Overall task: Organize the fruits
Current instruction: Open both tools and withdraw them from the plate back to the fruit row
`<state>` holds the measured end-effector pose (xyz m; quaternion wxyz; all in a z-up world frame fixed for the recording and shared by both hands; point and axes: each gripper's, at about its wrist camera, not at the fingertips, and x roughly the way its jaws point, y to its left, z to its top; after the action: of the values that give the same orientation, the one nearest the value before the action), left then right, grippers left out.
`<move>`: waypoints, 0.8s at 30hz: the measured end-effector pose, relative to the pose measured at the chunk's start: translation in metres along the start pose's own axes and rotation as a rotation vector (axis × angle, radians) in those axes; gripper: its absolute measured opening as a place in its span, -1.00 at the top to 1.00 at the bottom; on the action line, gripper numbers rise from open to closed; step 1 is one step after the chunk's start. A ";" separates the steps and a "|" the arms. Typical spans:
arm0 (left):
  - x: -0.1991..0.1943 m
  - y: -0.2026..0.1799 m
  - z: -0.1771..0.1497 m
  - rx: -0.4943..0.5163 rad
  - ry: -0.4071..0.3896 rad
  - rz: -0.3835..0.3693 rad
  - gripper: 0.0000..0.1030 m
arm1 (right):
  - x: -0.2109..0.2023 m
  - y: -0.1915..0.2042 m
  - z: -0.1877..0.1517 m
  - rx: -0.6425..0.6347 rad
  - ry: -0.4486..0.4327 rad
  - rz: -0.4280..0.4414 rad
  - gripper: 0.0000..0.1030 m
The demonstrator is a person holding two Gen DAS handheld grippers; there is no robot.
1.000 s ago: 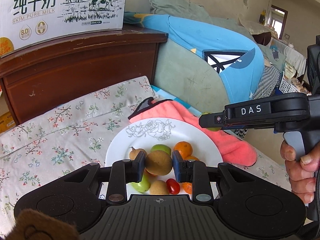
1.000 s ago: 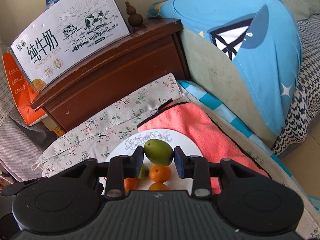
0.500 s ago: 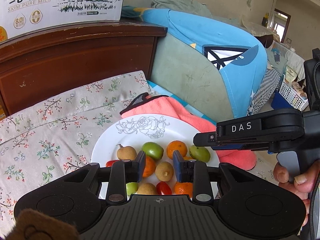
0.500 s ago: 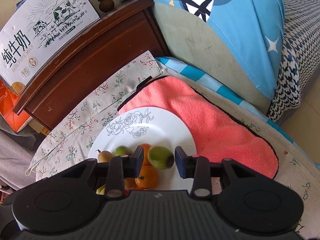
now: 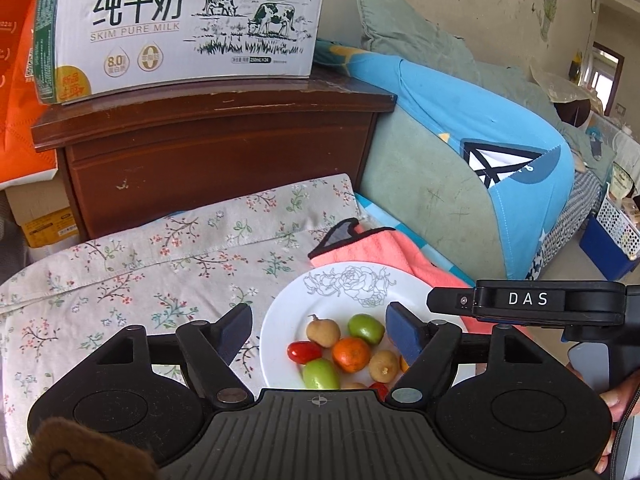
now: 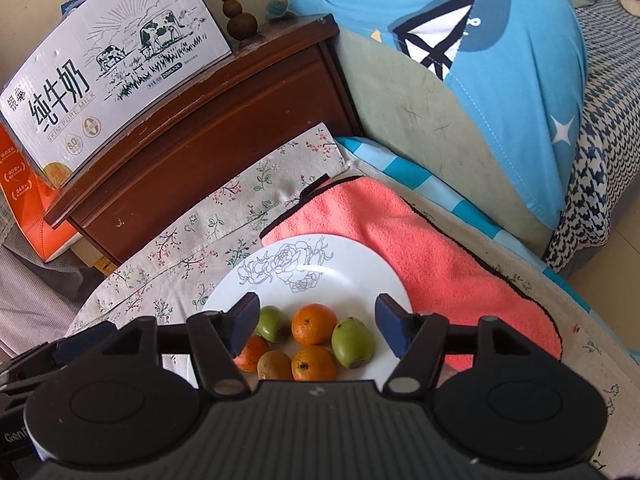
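One plate [image 6: 352,264] rests on floral cloth [image 6: 240,208] beside nightstand [image 6: 208,128].

You're in a lived-in home: a sofa [image 5: 448,184] with pillows, a wooden cabinet [image 5: 216,152], a milk carton [image 5: 180,24].

Your plate [image 6: 352,268] sits on the floral cloth [image 6: 224,220], its far right edge overlapping the towel [image 6: 420,248]. The fruits [image 6: 314,324] lie clustered on the plate's near half. Behind the plate stands the nightstand [image 6: 208,128], bearing the milk carton [image 6: 112,68]; right of it rests the pillow [image 6: 500,80].
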<state>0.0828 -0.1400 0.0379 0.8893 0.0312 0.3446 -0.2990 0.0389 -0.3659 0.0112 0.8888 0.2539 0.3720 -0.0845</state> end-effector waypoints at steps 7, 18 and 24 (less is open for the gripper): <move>-0.028 0.018 0.002 0.034 -0.007 0.046 -0.56 | -0.013 0.016 -0.005 -0.059 -0.043 0.020 -0.35; -0.053 0.079 -0.012 -0.046 0.054 0.162 -0.57 | -0.023 0.063 -0.035 -0.217 -0.002 0.137 -0.52; -0.055 0.100 -0.022 -0.064 0.098 0.195 -0.57 | -0.029 0.085 -0.061 -0.301 0.029 0.185 -0.52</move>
<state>0.0929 -0.0244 0.0406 0.8968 0.0506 0.3924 -0.1980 0.0094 -0.2626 0.0289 0.9154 0.1521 0.3683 0.0579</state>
